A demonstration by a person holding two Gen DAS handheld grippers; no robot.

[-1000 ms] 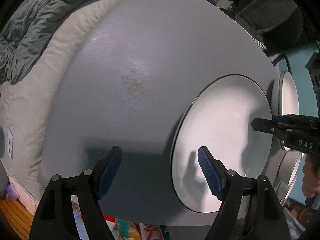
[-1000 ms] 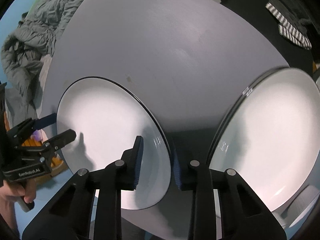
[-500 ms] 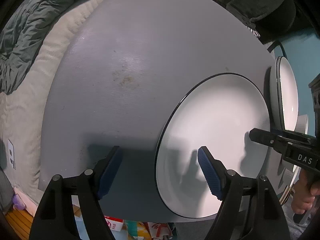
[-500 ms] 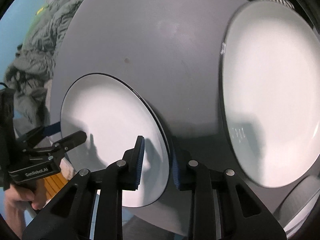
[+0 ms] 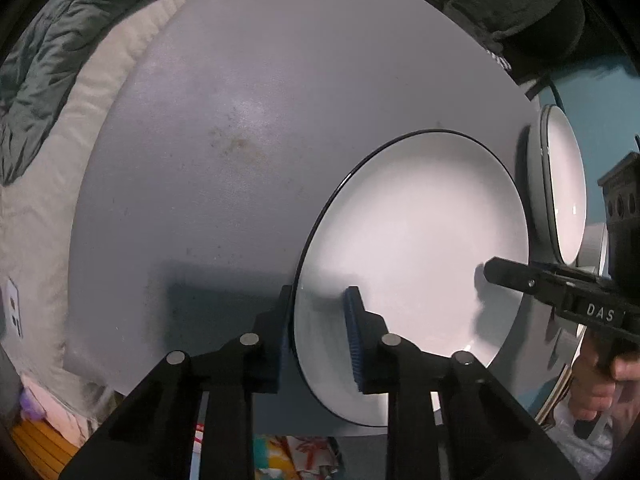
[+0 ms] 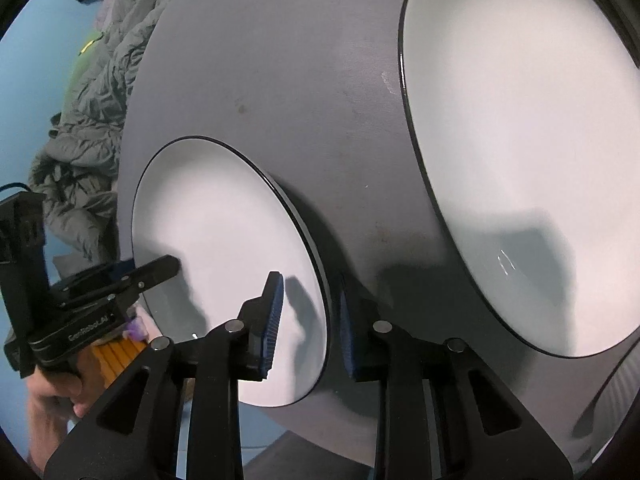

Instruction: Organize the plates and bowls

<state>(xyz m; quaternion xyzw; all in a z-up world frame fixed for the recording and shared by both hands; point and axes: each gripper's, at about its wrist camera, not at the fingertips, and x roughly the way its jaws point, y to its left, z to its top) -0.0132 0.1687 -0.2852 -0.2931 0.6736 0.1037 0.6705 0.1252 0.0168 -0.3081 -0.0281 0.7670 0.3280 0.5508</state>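
Observation:
A white plate with a dark rim (image 5: pixel 420 248) is held between both grippers above the grey table (image 5: pixel 240 140). My left gripper (image 5: pixel 316 332) is shut on its left rim, one finger under and one over. My right gripper (image 6: pixel 308 320) is shut on the opposite rim of the same plate (image 6: pixel 224 240). A second, larger white plate (image 6: pixel 520 160) lies on the table to the right; it shows edge-on in the left wrist view (image 5: pixel 564 184). The right gripper's body shows in the left wrist view (image 5: pixel 560 288), and the left gripper's body in the right wrist view (image 6: pixel 92 300).
A grey quilt (image 5: pixel 36 52) and pale bedding (image 5: pixel 36 208) lie beyond the table's left side. Dark clothing (image 5: pixel 516 4) sits past the far edge. More dishes (image 5: pixel 592 248) stand at the table's right end. The wall (image 6: pixel 48 48) is blue.
My left gripper has closed from wide open onto the plate's left rim. The right gripper stays shut on the plate, which has shifted slightly with it.

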